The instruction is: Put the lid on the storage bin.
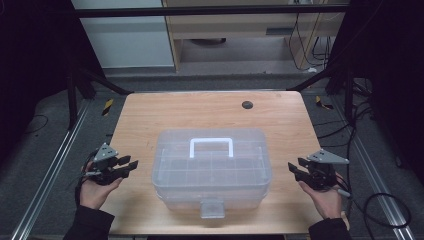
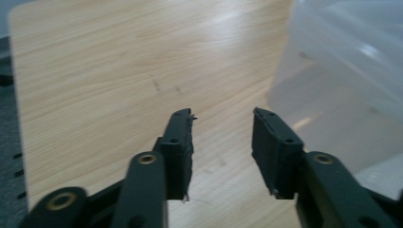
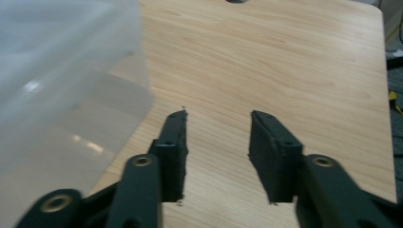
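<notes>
High view: a clear, translucent plastic storage box [image 1: 211, 172] with a white handle [image 1: 211, 145] on its lid and a front latch [image 1: 212, 207] stands shut in the middle of the light wooden table [image 1: 200, 110], nearer the person's edge. The left gripper [image 1: 131, 163] hovers just beside the box's left end, apart from it, jaws spread with nothing between them. The right gripper [image 1: 294, 166] sits near the box's right end, also apart, jaws likewise parted and empty. Left gripper view shows bare wood between the black jaws, the box wall [image 2: 342, 71] off to the right. Right gripper view mirrors this, box wall [image 3: 62, 80] at left. A dark round hole [image 1: 247, 105] lies in the table's far part.
</notes>
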Tool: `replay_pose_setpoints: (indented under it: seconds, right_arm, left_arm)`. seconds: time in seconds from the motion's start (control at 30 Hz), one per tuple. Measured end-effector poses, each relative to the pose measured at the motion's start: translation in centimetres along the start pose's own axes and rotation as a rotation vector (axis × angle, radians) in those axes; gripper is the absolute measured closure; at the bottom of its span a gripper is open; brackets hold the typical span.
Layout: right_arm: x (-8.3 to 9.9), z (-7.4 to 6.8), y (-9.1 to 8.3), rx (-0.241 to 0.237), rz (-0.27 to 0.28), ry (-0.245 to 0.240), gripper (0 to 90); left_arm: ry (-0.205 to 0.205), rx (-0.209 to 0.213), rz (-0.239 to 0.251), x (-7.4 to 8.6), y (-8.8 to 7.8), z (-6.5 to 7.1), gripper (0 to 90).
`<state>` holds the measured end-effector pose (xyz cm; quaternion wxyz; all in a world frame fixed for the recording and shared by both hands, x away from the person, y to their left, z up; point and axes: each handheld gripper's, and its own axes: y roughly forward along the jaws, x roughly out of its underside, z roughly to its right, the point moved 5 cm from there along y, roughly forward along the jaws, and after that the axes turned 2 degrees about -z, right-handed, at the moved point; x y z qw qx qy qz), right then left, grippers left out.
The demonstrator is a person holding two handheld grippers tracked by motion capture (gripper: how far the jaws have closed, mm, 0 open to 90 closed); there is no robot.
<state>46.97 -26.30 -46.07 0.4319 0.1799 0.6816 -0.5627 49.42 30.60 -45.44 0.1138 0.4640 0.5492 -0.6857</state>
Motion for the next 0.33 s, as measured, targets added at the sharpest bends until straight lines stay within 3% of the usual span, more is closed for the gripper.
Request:
replay_pose_setpoints:
  seconds: [0.07, 0.33]
  right_arm:
    - [0.5, 0.9, 0.3, 0.017, 0.004, 0.023, 44.6]
    - [1.7, 3.4, 0.7, 0.068, 0.021, 0.077, 28.1]
  left_arm:
    - [-0.012, -0.020, 0.014, 0.3, 0.1, -0.6, 49.4]
    - [-0.069, -0.052, 0.012, 1.4, 0.5, -2.1, 39.1]
